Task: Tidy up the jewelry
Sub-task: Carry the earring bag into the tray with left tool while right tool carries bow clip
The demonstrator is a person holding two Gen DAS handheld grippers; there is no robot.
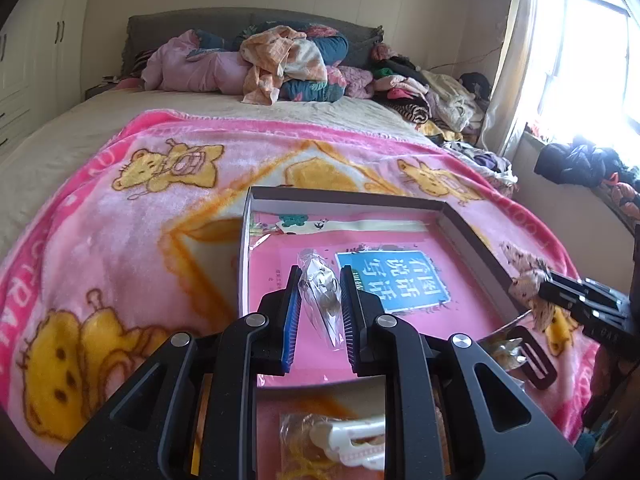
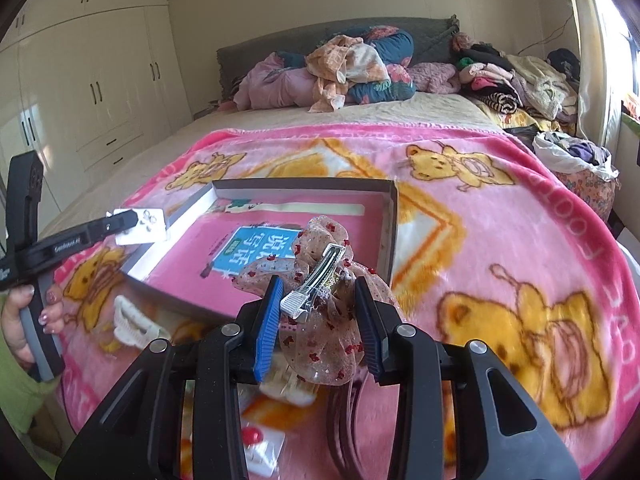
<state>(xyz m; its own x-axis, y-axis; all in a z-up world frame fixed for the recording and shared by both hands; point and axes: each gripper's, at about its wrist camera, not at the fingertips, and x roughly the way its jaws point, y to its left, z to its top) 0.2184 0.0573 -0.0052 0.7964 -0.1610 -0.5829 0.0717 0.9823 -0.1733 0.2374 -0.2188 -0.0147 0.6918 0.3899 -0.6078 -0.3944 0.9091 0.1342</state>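
My left gripper is shut on a clear packet of silver earrings, held above the near left part of a shallow open box. A pink book with a blue label lies in the box. In the right wrist view the left gripper shows at the left, with the earring packet over the box's left rim. My right gripper is shut on a sheer pink bow hair clip with a silver clasp, near the box's front edge. From the left wrist view, the right gripper and the bow hair clip sit beside the box's right wall.
The box rests on a pink bear-print blanket on a bed. A white hair claw, a dark headband and a small packet with a red bead lie in front of the box. A hand holds the left tool. Clothes are piled at the headboard.
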